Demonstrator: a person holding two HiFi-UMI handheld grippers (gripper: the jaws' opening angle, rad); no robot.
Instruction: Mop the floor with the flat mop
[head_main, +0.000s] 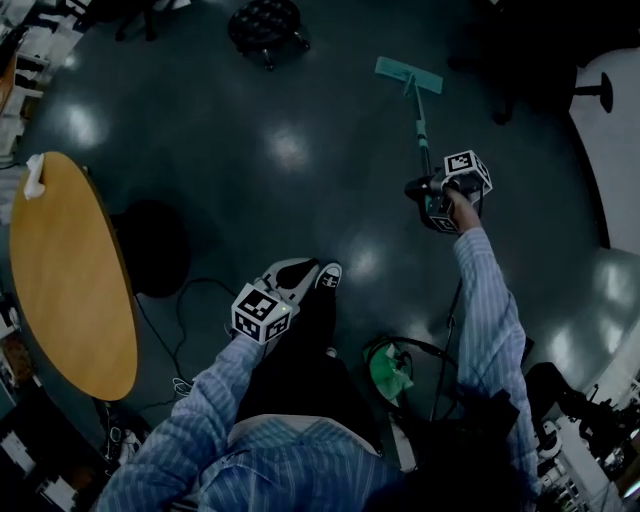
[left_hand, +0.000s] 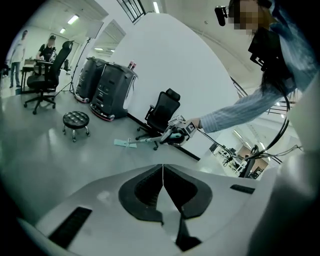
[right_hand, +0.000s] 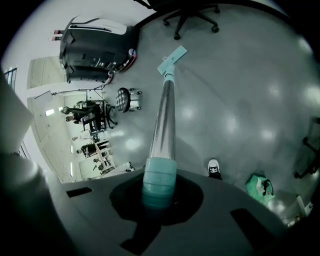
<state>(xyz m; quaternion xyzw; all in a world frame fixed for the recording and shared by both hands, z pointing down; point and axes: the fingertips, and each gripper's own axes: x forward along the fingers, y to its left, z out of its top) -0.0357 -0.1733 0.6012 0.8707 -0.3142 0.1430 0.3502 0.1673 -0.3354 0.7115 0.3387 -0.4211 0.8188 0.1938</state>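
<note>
Two grippers are mine. Close by, my left gripper (left_hand: 163, 182) hangs pinched closed on nothing, out of the way. My right gripper (right_hand: 159, 196) squeezes the flat mop (head_main: 421, 125) by its handle (right_hand: 165, 115) so I can push. Farther out, its pad (head_main: 408, 76) lies flat on the floor (head_main: 250, 160).
</note>
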